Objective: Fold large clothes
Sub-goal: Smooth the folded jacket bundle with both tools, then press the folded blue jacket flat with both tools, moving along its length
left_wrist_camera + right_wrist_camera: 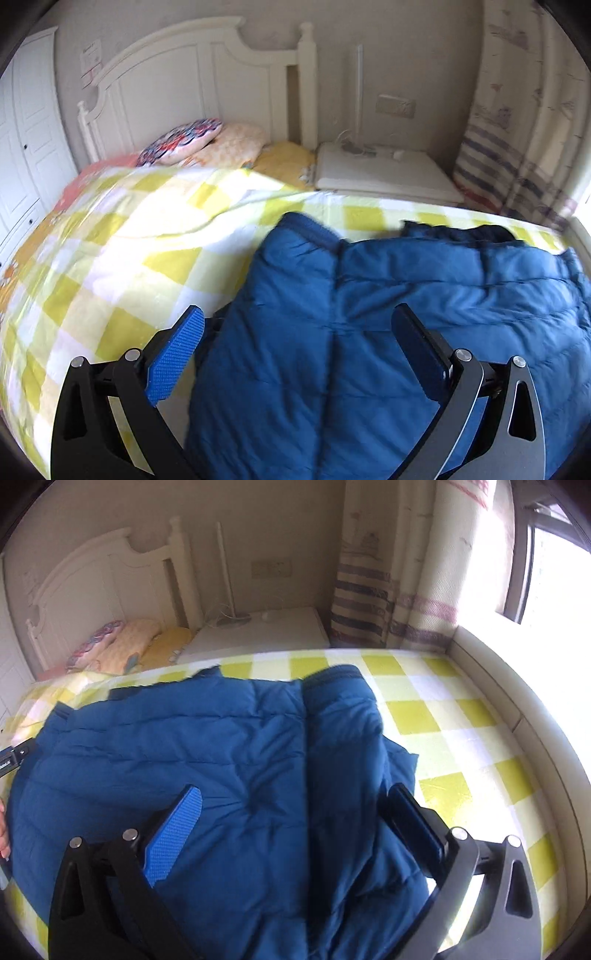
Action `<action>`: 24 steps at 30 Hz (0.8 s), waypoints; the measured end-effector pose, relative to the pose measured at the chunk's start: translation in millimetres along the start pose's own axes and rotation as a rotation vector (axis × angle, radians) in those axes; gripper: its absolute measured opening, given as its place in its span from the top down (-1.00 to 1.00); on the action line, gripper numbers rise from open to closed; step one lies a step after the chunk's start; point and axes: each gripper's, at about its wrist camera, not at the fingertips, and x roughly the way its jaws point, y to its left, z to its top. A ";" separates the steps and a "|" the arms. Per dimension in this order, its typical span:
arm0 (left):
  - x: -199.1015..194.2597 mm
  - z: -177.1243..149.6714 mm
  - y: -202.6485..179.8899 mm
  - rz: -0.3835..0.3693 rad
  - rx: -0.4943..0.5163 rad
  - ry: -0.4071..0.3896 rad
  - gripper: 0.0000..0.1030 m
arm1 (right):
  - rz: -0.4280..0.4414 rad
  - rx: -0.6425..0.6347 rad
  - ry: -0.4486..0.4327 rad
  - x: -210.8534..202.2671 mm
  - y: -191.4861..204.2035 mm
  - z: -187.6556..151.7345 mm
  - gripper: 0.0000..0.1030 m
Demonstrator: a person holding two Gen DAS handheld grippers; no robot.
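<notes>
A blue quilted puffer jacket [406, 332] lies on the yellow-and-white checked blanket [110, 258] on the bed. Both sleeves lie folded inward over its body. My left gripper [299, 325] is open and hovers over the jacket's left side, over the folded sleeve. In the right wrist view the jacket [240, 757] fills the middle. My right gripper [295, 801] is open above its right side, where the other sleeve [343, 720] lies folded in. Neither gripper holds cloth. The left gripper's body shows at the left edge of the right wrist view [14, 758].
Patterned pillows [207, 144] lie at the white headboard [192, 77]. A white nightstand [384, 171] stands beside the bed. A striped curtain [373, 590] and a bright window [554, 572] are to the right. A padded ledge [517, 701] runs along the bed's right side.
</notes>
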 end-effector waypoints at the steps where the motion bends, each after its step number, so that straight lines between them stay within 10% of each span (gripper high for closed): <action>1: -8.8 -0.4 -17.5 -0.017 0.040 -0.012 -0.91 | 0.032 -0.038 -0.010 -9.5 16.5 -1.3 -0.94; 8: 11.3 -34.0 -106.6 -0.014 0.274 0.056 -0.91 | 0.002 -0.431 0.039 1.0 132.4 -33.6 -0.95; 11: 15.0 -30.2 -77.5 -0.095 0.181 0.095 -0.91 | 0.072 -0.342 0.069 0.8 112.6 -30.6 -0.95; 17: 14.6 -31.3 4.7 0.101 0.087 0.042 -0.91 | -0.012 -0.152 0.040 -2.1 26.3 -14.8 -0.95; 21: 26.9 -37.5 44.3 -0.041 -0.050 0.103 -0.91 | 0.070 0.072 0.072 21.6 -35.9 -24.0 -0.96; 24: 26.6 -38.7 31.8 0.023 0.002 0.073 -0.91 | 0.105 0.104 0.050 26.0 -42.3 -31.4 -0.96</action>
